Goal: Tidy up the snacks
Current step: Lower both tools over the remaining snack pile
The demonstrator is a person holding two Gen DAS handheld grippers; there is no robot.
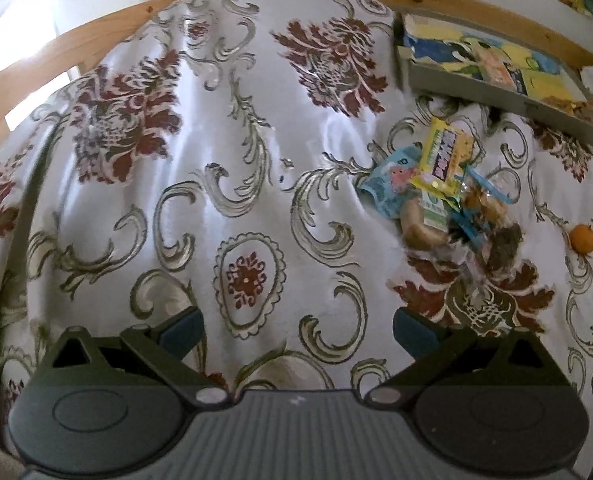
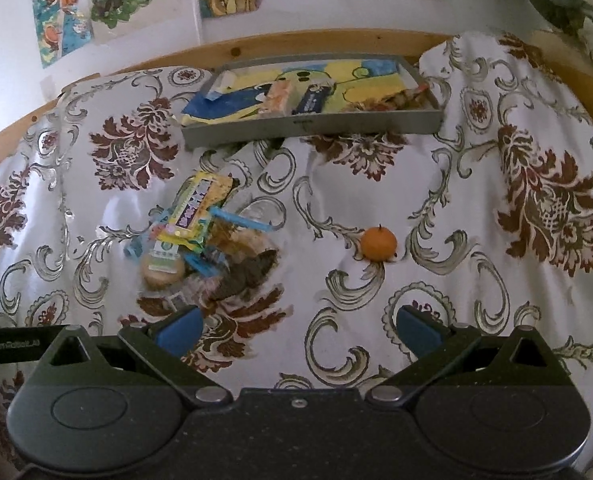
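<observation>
A black bar (image 2: 20, 345) at the right wrist view's left edge reads roughly "GenRobot.AI"; faint. Print on the yellow snack packet (image 2: 194, 210) is too blurred to read.

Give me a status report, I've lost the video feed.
Left gripper open, empty. Right gripper open, empty. Snack pile loose on cloth, short of grey tray; orange apart from it. Nothing in the way.

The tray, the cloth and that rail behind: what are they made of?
Tray: grey, matte, with straight thin walls; painted metal or plastic, I cannot tell which. Cloth: woven fabric with a satiny sheen, judging by its glossy folds. Rail: pale bare wood, probably pine, with visible knots.
</observation>
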